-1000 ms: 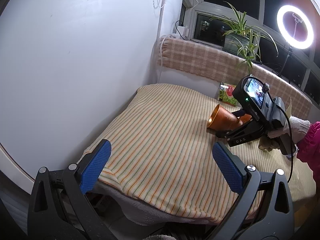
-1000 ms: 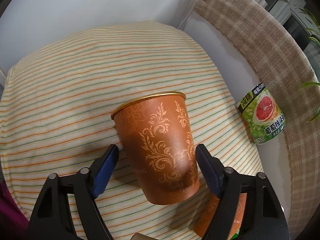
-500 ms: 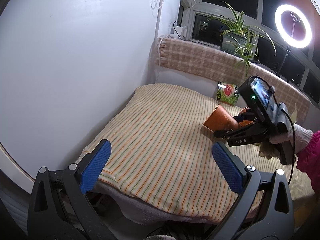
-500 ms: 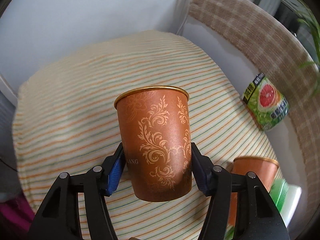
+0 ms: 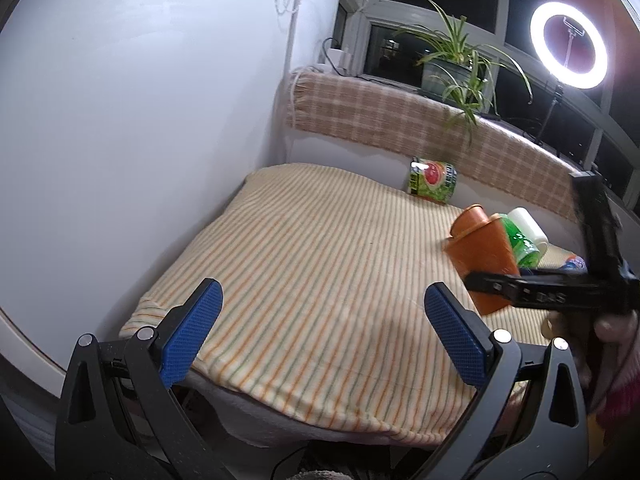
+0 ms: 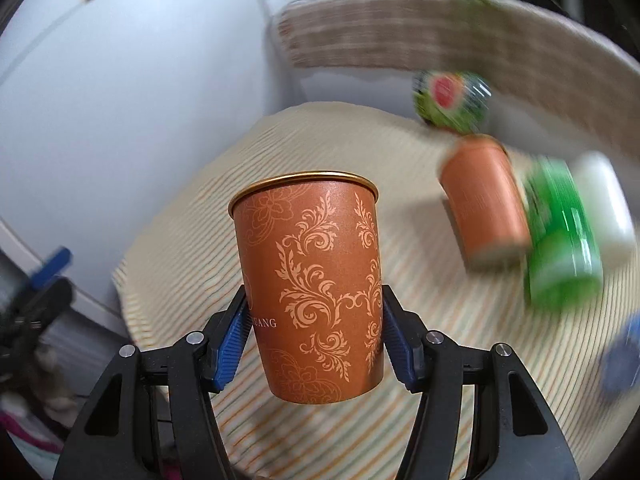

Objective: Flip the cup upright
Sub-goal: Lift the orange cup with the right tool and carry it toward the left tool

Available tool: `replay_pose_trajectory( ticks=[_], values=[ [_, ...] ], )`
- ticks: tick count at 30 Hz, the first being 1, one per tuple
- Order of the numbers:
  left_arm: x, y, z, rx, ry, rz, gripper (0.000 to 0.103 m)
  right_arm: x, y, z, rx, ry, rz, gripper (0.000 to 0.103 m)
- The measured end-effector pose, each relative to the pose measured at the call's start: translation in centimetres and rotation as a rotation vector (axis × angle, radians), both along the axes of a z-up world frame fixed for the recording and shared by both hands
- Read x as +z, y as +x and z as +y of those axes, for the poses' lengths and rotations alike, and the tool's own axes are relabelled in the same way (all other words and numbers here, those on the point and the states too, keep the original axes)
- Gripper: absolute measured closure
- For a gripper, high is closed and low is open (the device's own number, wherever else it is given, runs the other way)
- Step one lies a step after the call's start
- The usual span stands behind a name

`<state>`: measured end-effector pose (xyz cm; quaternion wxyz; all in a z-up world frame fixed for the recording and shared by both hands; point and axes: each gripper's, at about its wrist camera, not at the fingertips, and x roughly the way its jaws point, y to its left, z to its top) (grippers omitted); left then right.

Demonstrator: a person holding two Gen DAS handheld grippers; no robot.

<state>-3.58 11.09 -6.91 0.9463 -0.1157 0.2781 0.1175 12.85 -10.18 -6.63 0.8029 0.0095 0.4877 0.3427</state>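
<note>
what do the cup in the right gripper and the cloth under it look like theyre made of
The cup looks like paper or thin card: matte brown wall, printed pale scrollwork, shiny gold rolled rim; coated metal can't be ruled out. The right gripper pinches it with no visible denting. The cloth looks like soft woven fabric, striped, draping over the edge.

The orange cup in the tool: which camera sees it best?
The right wrist view. The orange cup fills the middle, sharp, rim up, squeezed in the right tool. In the left wrist view it is small at the right edge, tilted and partly hidden by that tool.
</note>
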Motion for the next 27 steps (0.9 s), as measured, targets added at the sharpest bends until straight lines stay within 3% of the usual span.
replay_pose_trajectory(
  ticks=[6, 12, 18, 27],
  values=[
    [-0.2, 1.2, -1.8, -0.064, -0.010, -0.001, 0.000, -0.9, -2.0, -5.6, -0.247, 0.101, 0.100, 0.043],
    [-0.3, 2.4, -4.4, -0.145, -0.013, 0.003, 0.000, -2.5, -2.2, -8.9, -0.401, 0.135, 0.179, 0.043],
    [-0.3, 3.1, -6.4, -0.202, -0.015, 0.011, 0.000, -3.9, -1.0, -10.2, -0.485, 0.148, 0.219, 0.043],
    [-0.1, 3.5, -7.1, -0.214, -0.011, 0.016, 0.000, -5.0, -0.1, -10.8, -0.522, 0.150, 0.250, 0.041]
  ],
)
